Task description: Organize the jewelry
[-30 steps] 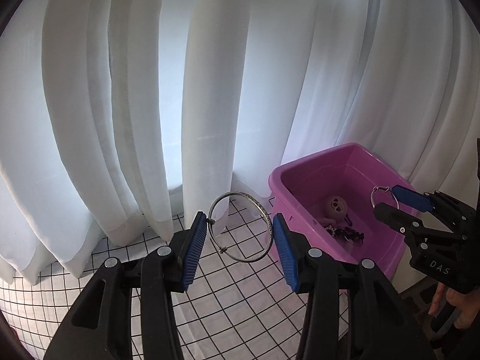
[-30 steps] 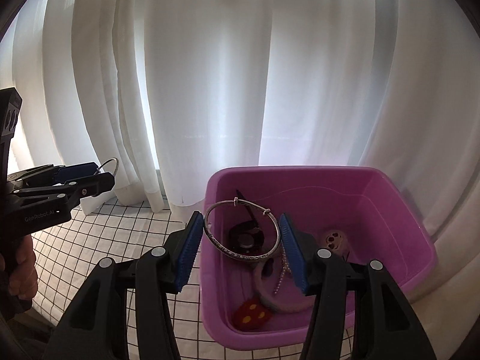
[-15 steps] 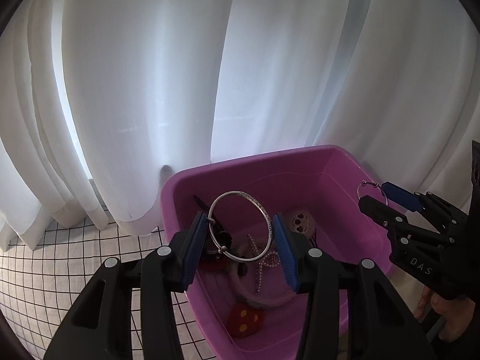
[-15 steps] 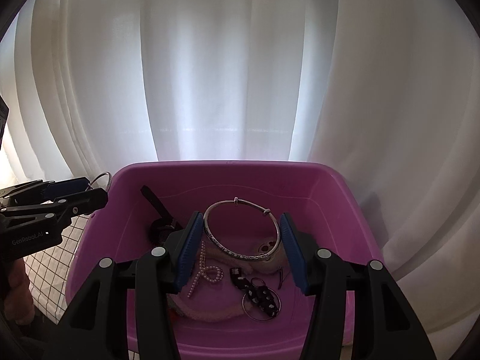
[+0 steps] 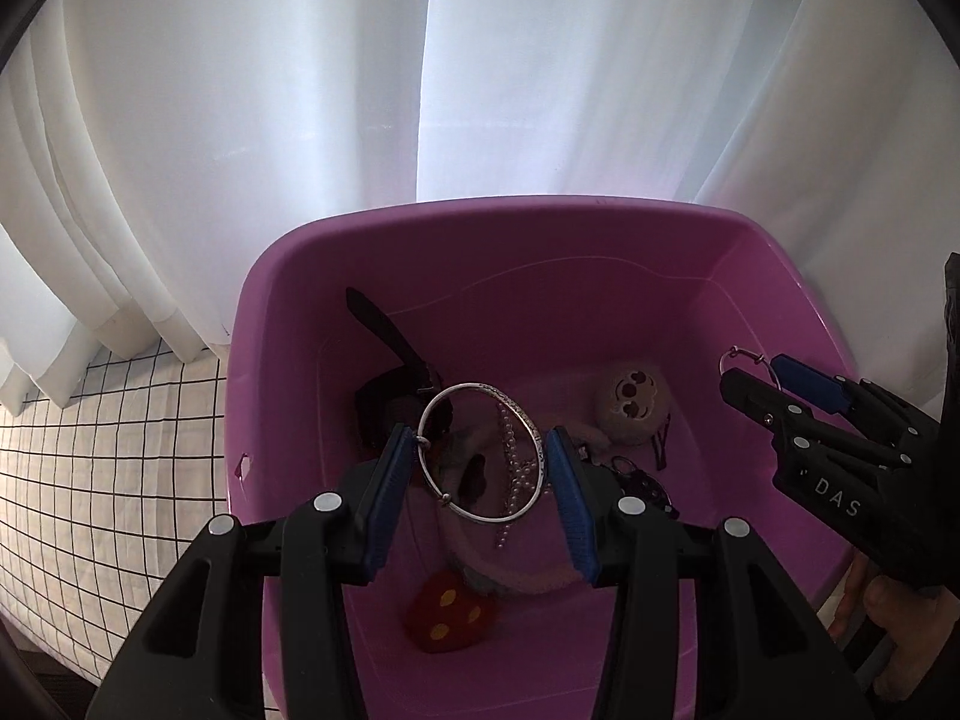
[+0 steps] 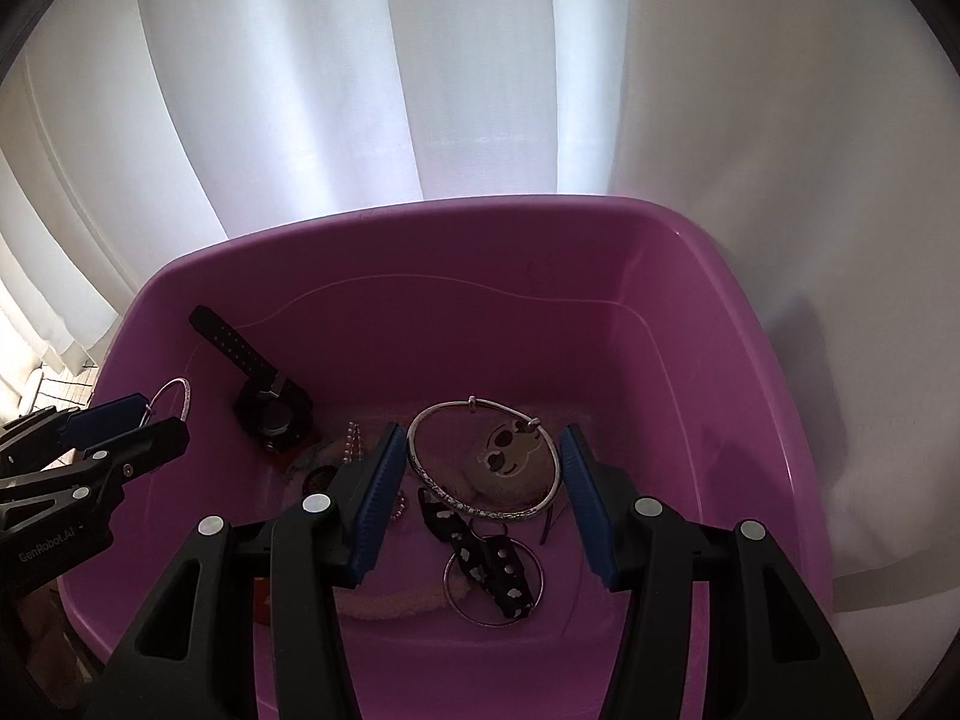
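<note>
From my left wrist camera I see the left gripper (image 5: 483,459) hanging over a purple tub (image 5: 798,294), its blue pads pinching a silver bangle (image 5: 480,450) across its width; the bangle stands tilted between them, above the tub's contents. Down in the tub lie a black watch (image 5: 390,360), a strand of pearls (image 5: 513,462), a round beige plush face (image 5: 633,399), a fluffy pink band (image 5: 510,576) and a red piece with yellow dots (image 5: 447,612). At the right edge I see my right gripper (image 5: 744,369) side-on with a thin ring of metal at its tips, and a bit of the hand (image 5: 900,618) behind it. White curtains (image 5: 300,90) fill the background, and a checked cloth (image 5: 90,456) lies left of the tub.

From my right wrist camera the right gripper (image 6: 480,468) is clamped on a second silver bangle (image 6: 483,462), held edge to edge between the pads over the tub (image 6: 750,312). Below it I make out the plush face (image 6: 510,462), a black spotted strap (image 6: 480,552) on a thin hoop, the watch (image 6: 270,396) to the left and the pearls (image 6: 354,444). The left gripper (image 6: 162,414) shows at the left edge with its bangle (image 6: 177,396) peeking out past the tips.
</note>
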{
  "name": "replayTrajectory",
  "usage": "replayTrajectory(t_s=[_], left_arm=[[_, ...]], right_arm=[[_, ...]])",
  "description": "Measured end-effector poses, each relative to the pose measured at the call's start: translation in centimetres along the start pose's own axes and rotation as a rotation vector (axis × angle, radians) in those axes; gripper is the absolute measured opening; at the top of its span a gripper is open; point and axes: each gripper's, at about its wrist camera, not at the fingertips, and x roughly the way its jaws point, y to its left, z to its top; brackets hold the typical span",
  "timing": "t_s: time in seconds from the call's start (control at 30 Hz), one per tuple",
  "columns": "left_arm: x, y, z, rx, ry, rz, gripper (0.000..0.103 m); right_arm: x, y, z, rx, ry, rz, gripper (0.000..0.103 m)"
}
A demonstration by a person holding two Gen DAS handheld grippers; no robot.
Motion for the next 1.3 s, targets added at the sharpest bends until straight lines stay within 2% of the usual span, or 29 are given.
replayTrajectory(t_s=[0.2,0.23,0.27,0.37,0.4,0.43,0.47,0.57,0.9,1.3], left_arm=[[2.1,-0.3,0.1,-0.035,0.083,0.017,0.046],[2.4,-0.2,0.1,-0.04,0.094,0.023,0.046],[2.4,-0.3,0.1,-0.042,0.101,0.023,0.047],[2.3,-0.8,0.3,-0.032,0.1,-0.012,0.063],[1.9,-1.1,0.2,-0.019,0.09,-0.007,0.076],[1.6,-1.4,0.1,-0.008,0.072,0.032,0.088],[1.2,-1.7,0.1,-0.004,0.045,0.053,0.097],[0.7,-1.8,0.1,0.0,0.031,0.047,0.097],[-0.4,-0.7,0.7,-0.025,-0.003,0.108,0.097],[-1.3,0.4,0.7,-0.041,-0.013,0.138,0.097]], right_arm=[[1.6,-0.3,0.5,-0.001,0.065,0.019,0.052],[1.7,-0.3,0.6,-0.004,0.072,0.012,0.053],[1.8,-0.3,0.6,-0.003,0.079,0.012,0.058],[1.7,-0.4,0.7,0.004,0.068,0.009,0.065],[1.7,-0.3,0.6,0.004,0.069,0.006,0.065],[1.7,-0.3,0.6,0.003,0.068,0.006,0.065],[1.6,-0.4,0.5,0.003,0.065,0.006,0.065],[1.4,-0.3,0.5,0.003,0.061,0.001,0.065],[1.3,0.0,0.3,-0.003,0.057,-0.002,0.065],[1.2,0.6,0.1,-0.019,0.056,-0.005,0.065]])
